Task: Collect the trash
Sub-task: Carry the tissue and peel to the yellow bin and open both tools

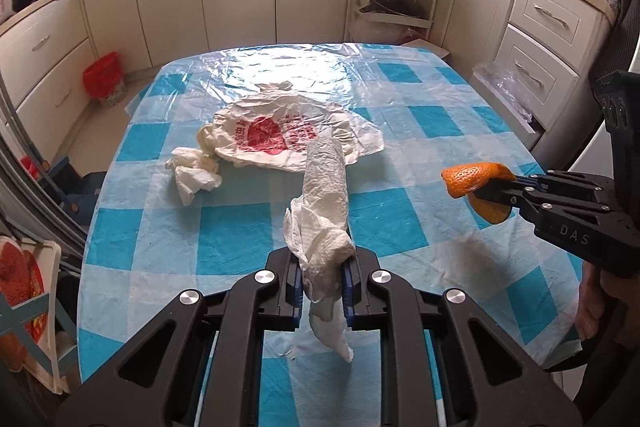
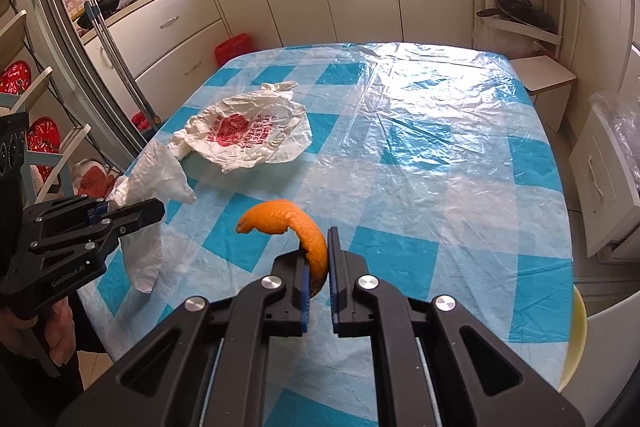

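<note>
Trash held in both claws hangs above a blue-and-white checked bench (image 1: 400, 227) covered with clear plastic film. A left claw (image 1: 320, 281) is clenched on a crumpled white paper towel (image 1: 324, 211), which stands up past its fingertips and also droops below them. Beside it, a right claw (image 2: 318, 263) is clenched on a curled strip of orange peel (image 2: 304, 227), the peel arching up and to the left from between the fingertips. Both items are lifted clear of the bench. Ahead of both claws, farther across the bench, lies a flattened white plastic bag with red printing (image 1: 296, 135), its long axis running roughly left to right in the left wrist view. A second crumpled white tissue (image 1: 194, 175) lies touching the bag's left end. From the left claw, the bag sits straight ahead and slightly left; from the right claw, it lies ahead and well to the left. So the left claw appears the nearer of the two to the bag and the loose tissue. If the bag is the collecting place, which is a guess, both loads must travel forward, the peel also crossing leftward.
</note>
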Available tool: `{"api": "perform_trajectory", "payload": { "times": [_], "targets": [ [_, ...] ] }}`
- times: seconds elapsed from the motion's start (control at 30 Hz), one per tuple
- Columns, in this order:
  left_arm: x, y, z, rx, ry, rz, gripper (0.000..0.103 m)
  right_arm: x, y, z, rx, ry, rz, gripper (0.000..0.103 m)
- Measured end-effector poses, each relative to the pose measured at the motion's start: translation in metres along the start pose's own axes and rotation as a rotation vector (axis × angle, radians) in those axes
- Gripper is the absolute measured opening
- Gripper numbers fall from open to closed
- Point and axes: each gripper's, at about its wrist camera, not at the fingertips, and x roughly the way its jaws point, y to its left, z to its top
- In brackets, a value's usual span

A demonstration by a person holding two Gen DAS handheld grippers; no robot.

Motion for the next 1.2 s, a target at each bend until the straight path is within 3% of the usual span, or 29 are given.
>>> {"api": "perform_trajectory", "payload": {
  "times": [0.53,0.73,0.87,0.97,1.03,1.2],
  "targets": [
    [-0.003,-0.055,0.005,0.130,-0.044,-0.007,0.014,-0.038,-0.065,-0.012,0.132,-0.082,-0.087,0.008],
    [-0.006,-0.084,0.011,0.125,-0.055,-0.097,0.014,-0.052,-0.110,-0.023,0.255,-0.088,-0.180,0.008],
    [-0.007,-0.115,0.020,0.131,-0.061,-0.166,0.014,-0.050,-0.148,-0.036,0.399,-0.038,-0.226,0.009],
    [-0.004,-0.143,0.026,0.128,-0.058,-0.223,0.014,-0.046,-0.174,-0.048,0.522,0.004,-0.213,0.021],
    [0.000,-0.162,0.028,0.129,-0.053,-0.254,0.014,-0.045,-0.187,-0.055,0.590,0.025,-0.210,0.047],
    [0.012,-0.204,0.032,0.138,-0.025,-0.313,0.014,-0.055,-0.210,-0.067,0.733,0.000,-0.195,0.053]
  ]
}}
